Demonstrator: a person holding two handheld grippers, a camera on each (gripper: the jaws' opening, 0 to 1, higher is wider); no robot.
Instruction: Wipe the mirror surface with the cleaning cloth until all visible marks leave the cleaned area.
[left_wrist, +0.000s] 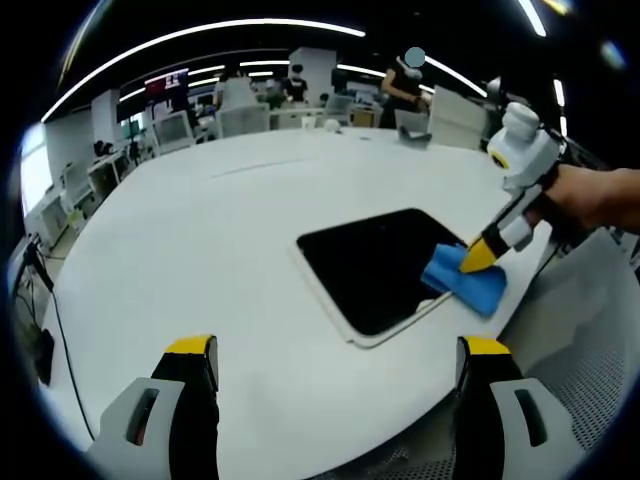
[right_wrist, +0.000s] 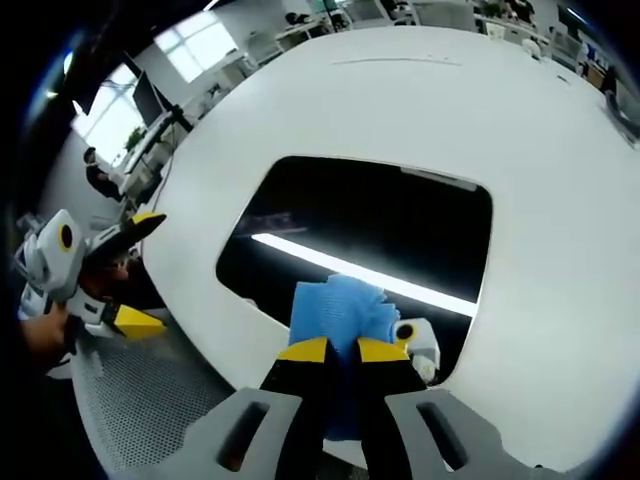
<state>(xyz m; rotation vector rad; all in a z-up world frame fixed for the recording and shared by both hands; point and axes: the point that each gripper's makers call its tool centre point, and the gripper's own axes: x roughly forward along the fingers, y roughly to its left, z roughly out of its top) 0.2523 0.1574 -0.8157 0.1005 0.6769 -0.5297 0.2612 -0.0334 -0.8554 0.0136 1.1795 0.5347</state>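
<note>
Right now, in my right gripper view, the right gripper (right_wrist: 343, 350) has its yellow-tipped jaws closed on the bunched blue cleaning cloth (right_wrist: 338, 308), which is pressed onto the dark rectangular mirror with rounded corners and a thin white frame (right_wrist: 400, 215); the cloth sits at the mirror's 6 o'clock edge in that view. A bright strip of ceiling light reflects across the glass just above the cloth. The mirror lies flat on the large white round-edged table (right_wrist: 400, 90). From my left gripper view, the left gripper (left_wrist: 338, 355) hangs above the table at 6 o'clock with its jaws spread wide and nothing between them, well apart from the mirror. There the mirror sits at about 3 o'clock, with the cloth on its right-hand corner. A person's hand (left_wrist: 598, 198) grips the right gripper's handle.
</note>
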